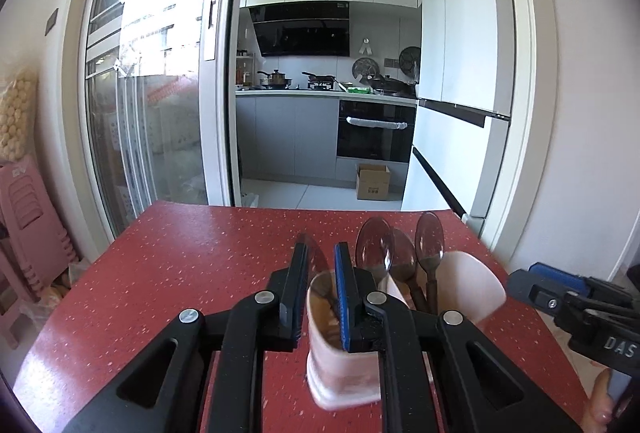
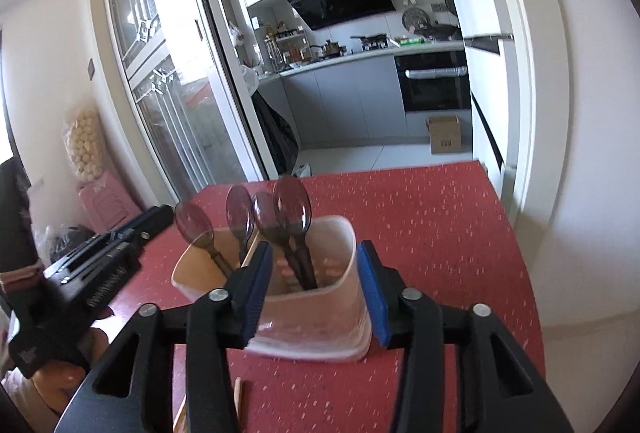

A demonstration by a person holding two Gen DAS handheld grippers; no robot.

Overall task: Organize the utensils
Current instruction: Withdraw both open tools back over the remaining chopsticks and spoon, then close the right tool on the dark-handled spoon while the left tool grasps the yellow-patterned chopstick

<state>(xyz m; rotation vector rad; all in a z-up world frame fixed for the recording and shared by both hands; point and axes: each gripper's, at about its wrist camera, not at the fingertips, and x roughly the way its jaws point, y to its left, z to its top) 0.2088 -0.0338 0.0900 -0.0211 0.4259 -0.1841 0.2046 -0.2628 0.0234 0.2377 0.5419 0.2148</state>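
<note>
The translucent pink plastic holder with four smoky-brown plastic spoons stands on the red speckled table. The right gripper is spread around its thin, flexible walls (light, probably easy to tip); the left gripper pinches one wall.

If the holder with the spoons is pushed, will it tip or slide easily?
The holder looks like thin translucent plastic, so probably light and apt to slide on the smooth table. The tall spoons lean above its rim, so it may tip if pushed high.
</note>
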